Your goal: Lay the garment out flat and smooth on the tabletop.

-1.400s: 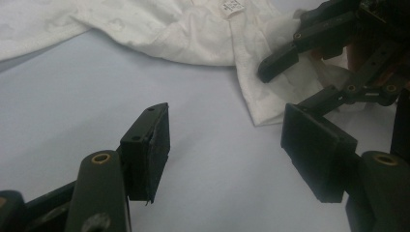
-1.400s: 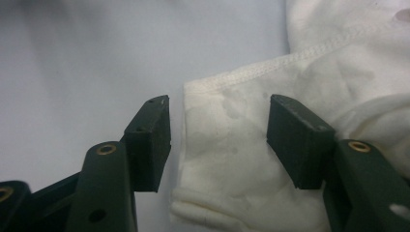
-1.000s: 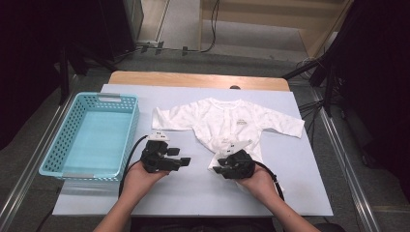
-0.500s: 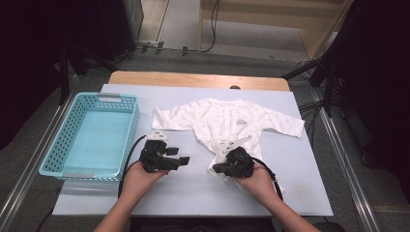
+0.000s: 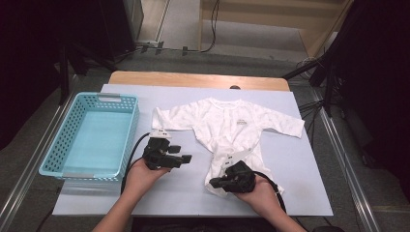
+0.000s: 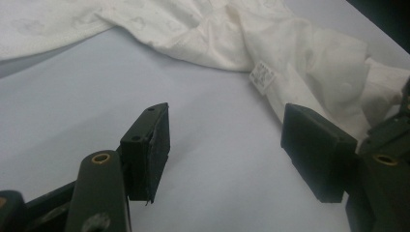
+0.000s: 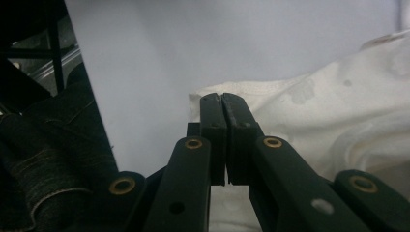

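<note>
Since the white baby shirt [image 5: 227,130] lies flat on the tabletop [image 5: 300,188] with its long axis running away from the person, collar far and hem near, the right tool [image 5: 218,183] is the nearer one. It's clamped shut on the hem's near corner, having just closed there. The left tool [image 5: 186,158] sits just left of the shirt, spread apart and empty, pointing at it.

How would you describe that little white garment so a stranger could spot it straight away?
Start at the pale sheet covering the table. To the right of the turquoise basket lies a white baby bodysuit, spread flat with both long sleeves out. It is the sole piece of cloth there, with a small label on its chest, and the right gripper is shut on its bottom hem.
</note>
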Tool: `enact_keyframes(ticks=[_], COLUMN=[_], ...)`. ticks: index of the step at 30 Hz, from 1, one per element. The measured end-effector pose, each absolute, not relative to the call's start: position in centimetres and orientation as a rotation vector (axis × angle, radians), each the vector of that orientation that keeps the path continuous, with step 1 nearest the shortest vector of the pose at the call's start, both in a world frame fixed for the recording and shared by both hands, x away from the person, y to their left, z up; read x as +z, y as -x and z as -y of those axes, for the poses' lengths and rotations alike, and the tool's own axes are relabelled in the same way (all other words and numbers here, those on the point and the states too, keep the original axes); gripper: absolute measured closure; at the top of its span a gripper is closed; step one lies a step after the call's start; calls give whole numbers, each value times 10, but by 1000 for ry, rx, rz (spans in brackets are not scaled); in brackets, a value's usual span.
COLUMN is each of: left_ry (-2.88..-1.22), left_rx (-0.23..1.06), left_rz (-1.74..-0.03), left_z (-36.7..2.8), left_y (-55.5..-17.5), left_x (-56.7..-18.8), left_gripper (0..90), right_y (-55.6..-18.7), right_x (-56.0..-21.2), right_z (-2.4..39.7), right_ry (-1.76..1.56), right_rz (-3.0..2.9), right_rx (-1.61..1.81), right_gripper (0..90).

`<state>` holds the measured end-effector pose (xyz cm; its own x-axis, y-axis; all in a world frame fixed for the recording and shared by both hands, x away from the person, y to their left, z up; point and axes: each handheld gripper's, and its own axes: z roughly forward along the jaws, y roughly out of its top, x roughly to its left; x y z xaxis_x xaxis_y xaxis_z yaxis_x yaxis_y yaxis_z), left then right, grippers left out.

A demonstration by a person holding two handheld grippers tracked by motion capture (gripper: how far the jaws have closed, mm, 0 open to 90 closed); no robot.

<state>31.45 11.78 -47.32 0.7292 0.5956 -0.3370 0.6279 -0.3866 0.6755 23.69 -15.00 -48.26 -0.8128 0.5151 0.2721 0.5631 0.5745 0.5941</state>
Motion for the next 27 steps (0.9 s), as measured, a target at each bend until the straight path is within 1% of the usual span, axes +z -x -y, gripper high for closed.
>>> enact_keyframes(ticks=[12,22,27], left_ry=[-2107,-2072,-2085], left_rx=[-53,-54,-57], left_rz=[-915,-915,-914], left_z=[-109,-111,-106], left_y=[-324,-333,-338], left_x=[-475,-468,-470], left_gripper=[347,347,347], right_y=[-216,-196,-185], right_x=[-483,-481,-482], right_z=[144,140,137], right_ry=[890,850,813], right_rz=[2733,2715,2704], right_rx=[-1058,-1063,-1056], right_gripper=[857,856,854])
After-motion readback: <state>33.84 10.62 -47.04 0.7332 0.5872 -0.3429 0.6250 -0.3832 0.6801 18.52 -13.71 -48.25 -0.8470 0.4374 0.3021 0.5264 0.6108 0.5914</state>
